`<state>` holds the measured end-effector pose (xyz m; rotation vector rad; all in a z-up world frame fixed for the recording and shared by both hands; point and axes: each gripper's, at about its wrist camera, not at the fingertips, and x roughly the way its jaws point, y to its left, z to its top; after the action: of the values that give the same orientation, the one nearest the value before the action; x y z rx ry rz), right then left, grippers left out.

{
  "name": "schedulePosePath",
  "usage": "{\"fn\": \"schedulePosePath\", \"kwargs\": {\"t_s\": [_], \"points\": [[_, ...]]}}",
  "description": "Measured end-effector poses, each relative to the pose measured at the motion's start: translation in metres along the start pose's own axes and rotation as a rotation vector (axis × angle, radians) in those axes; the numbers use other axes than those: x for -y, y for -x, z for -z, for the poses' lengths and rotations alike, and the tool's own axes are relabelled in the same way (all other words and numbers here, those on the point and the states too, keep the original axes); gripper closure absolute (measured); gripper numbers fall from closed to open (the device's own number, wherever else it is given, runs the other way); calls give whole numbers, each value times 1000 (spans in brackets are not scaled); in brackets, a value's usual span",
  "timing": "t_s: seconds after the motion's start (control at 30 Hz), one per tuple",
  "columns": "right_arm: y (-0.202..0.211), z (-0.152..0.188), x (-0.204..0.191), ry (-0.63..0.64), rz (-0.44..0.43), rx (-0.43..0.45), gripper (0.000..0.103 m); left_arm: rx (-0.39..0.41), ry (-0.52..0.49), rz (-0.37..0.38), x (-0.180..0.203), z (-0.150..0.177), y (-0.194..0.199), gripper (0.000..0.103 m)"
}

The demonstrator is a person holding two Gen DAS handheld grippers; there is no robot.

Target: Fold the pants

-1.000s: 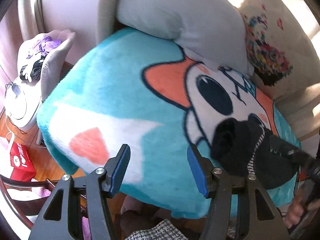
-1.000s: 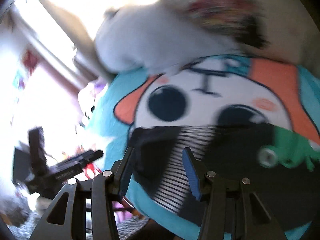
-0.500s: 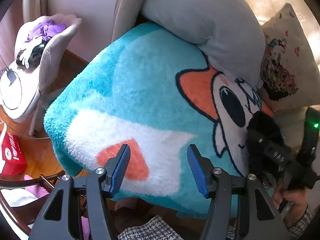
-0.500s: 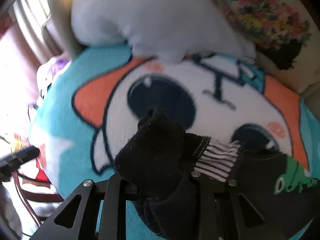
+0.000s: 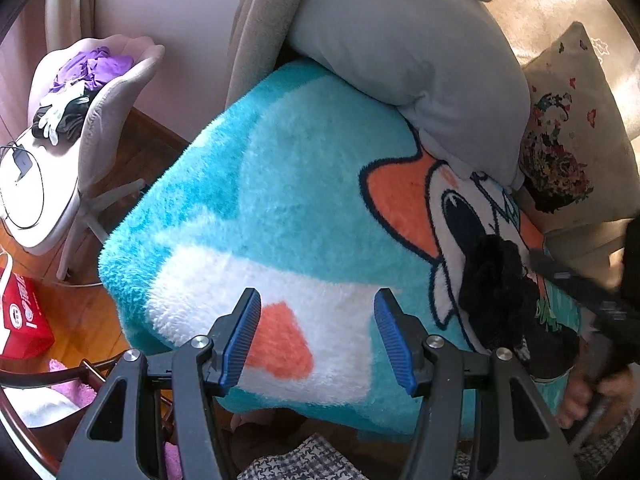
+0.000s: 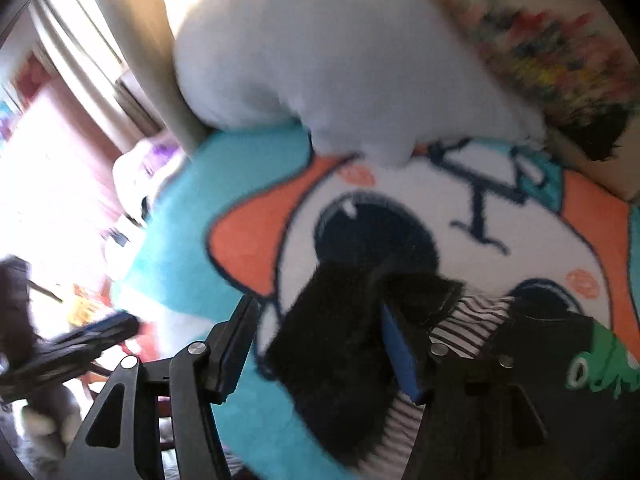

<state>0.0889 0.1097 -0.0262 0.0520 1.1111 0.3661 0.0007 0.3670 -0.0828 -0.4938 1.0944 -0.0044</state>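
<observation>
The black pants (image 6: 340,344), with a striped band and a green print, lie bunched on a fluffy turquoise cartoon blanket (image 5: 288,200). In the left wrist view they show as a dark heap (image 5: 500,292) at the right. My right gripper (image 6: 320,336) stands open, with a raised black fold of the pants lying between its fingers. My left gripper (image 5: 318,332) is open and empty over the blanket's near left part, well left of the pants. The right gripper also shows at the right edge of the left wrist view (image 5: 592,300).
A grey pillow (image 5: 408,60) and a floral cushion (image 5: 568,140) lean at the back of the blanket. A pale chair (image 5: 92,120) with clothes stands left on the wooden floor, near a red bag (image 5: 24,316).
My right gripper was shut on the black fold half a second ago and now stands open, with the fold still raised between its fingers. My left gripper has stayed open, with its view shifted slightly.
</observation>
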Motion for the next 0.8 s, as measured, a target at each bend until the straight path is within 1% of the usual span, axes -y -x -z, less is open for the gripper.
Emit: {"fn": "schedulePosePath", "kwargs": {"t_s": [0.03,0.07,0.1,0.13,0.2,0.23,0.3,0.33,0.4,0.43,0.47,0.5,0.53,0.6,0.63,0.7,0.8], "points": [[20,0,5,-20,-12,45,36,1,5,3,-1,-1,0,45],[28,0,8,-32,-10,65,36,0,9,7,-2,-1,0,45],[35,0,11,-45,1,84,38,-2,10,9,-2,0,0,45],[37,0,14,-57,22,88,58,-5,7,12,-2,-1,-1,45],[26,-2,17,-59,61,56,83,-12,-2,19,0,-1,-1,45],[15,-3,18,-63,80,26,84,-14,-9,22,1,0,-1,45],[-3,0,9,-78,74,-8,85,-20,-23,25,2,0,-1,45],[-20,1,7,-85,61,-53,85,-23,-28,26,3,2,0,45],[-48,8,2,-90,78,-106,84,-30,-33,25,2,4,0,45],[-60,11,1,-78,91,-116,84,-31,-34,22,2,5,1,45],[-61,11,-1,-54,104,-87,83,-31,-35,20,1,5,2,45],[-59,9,-3,-38,111,-91,83,-29,-36,17,0,6,3,45],[-53,8,-2,-55,90,-94,83,-27,-33,12,-2,7,4,45],[-31,7,3,-99,38,-40,82,-29,-28,13,-6,6,5,45],[-18,10,5,-100,41,-20,81,-31,-23,16,-8,6,5,45],[3,21,11,-111,72,3,78,-38,-13,21,-10,6,4,45],[26,49,32,-170,156,16,77,-57,-5,39,-7,6,0,45]]}}
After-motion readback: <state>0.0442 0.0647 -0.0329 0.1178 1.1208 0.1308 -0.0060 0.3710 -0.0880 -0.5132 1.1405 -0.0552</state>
